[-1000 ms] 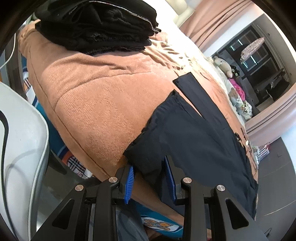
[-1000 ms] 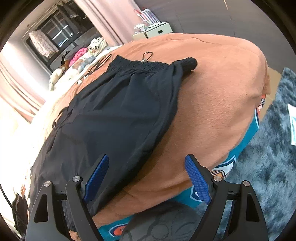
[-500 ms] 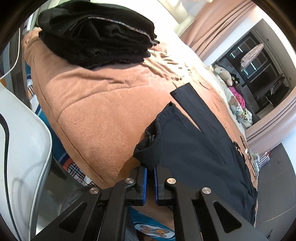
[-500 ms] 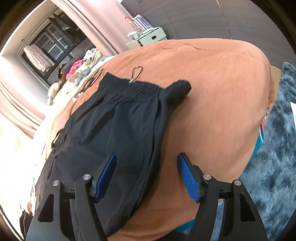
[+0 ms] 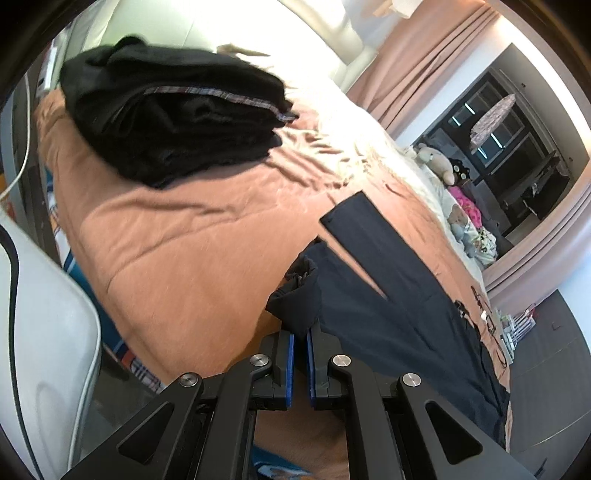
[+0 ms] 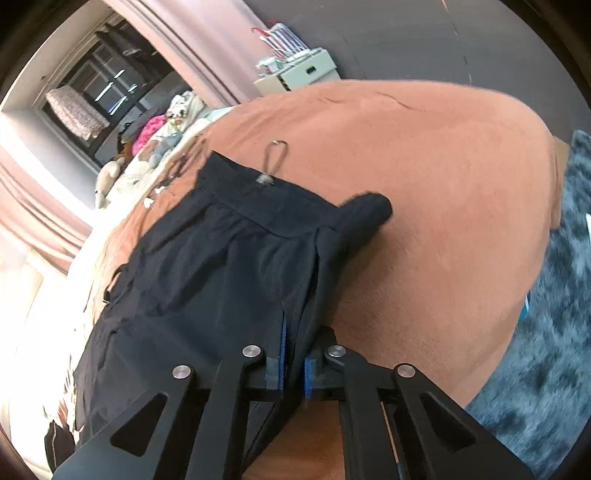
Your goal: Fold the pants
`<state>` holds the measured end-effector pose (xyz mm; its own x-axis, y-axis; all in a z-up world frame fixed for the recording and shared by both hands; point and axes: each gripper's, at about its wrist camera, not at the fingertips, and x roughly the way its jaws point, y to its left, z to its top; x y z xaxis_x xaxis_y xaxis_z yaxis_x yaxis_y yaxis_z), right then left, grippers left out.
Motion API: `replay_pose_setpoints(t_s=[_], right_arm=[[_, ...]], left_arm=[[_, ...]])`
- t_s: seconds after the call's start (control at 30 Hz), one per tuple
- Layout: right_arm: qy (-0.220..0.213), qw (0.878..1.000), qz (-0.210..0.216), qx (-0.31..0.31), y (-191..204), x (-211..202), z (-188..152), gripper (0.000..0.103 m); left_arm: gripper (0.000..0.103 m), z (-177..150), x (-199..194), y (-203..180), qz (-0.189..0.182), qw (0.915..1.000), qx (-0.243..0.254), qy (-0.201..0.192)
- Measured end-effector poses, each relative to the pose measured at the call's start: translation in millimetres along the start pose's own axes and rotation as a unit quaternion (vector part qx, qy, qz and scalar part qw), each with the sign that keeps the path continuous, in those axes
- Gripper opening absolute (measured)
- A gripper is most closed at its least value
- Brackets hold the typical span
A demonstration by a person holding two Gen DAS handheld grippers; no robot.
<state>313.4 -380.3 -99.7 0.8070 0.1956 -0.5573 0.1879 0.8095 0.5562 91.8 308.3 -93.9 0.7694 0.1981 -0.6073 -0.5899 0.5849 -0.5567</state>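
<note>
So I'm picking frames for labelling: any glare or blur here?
Left wrist: the headboard end is blown out by glare, the black pile slightly smeared, the pants sharp. Right wrist: the window side at left is overexposed, the rug motion-blurred.

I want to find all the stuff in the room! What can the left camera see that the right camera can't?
Only the left wrist view shows the pile of folded black clothes and the pants' leg ends. Only the right wrist view shows the waistband, the metal hook and the grey rug. Both show the black pants on the orange blanket, with the left hand-held gripper and right hand-held gripper each pinching fabric.
</note>
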Motion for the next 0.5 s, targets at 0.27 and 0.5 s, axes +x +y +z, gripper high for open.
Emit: replay_pose_setpoints(t_s=[0.27, 0.5], right_arm=[[-0.025, 0.999, 0.016, -0.014, 17.2, -7.5, 22.5, 0.002], [-0.041, 0.998, 0.032, -0.022, 36.2, 1.0, 40.1, 0.002]], left_arm=[[0.005, 40.7, 5.1, -35.1, -0.018, 0.9994, 0.019, -0.023], [0.005, 72.7, 10.9, -72.3, -0.028, 0.9979, 0.039, -0.044]])
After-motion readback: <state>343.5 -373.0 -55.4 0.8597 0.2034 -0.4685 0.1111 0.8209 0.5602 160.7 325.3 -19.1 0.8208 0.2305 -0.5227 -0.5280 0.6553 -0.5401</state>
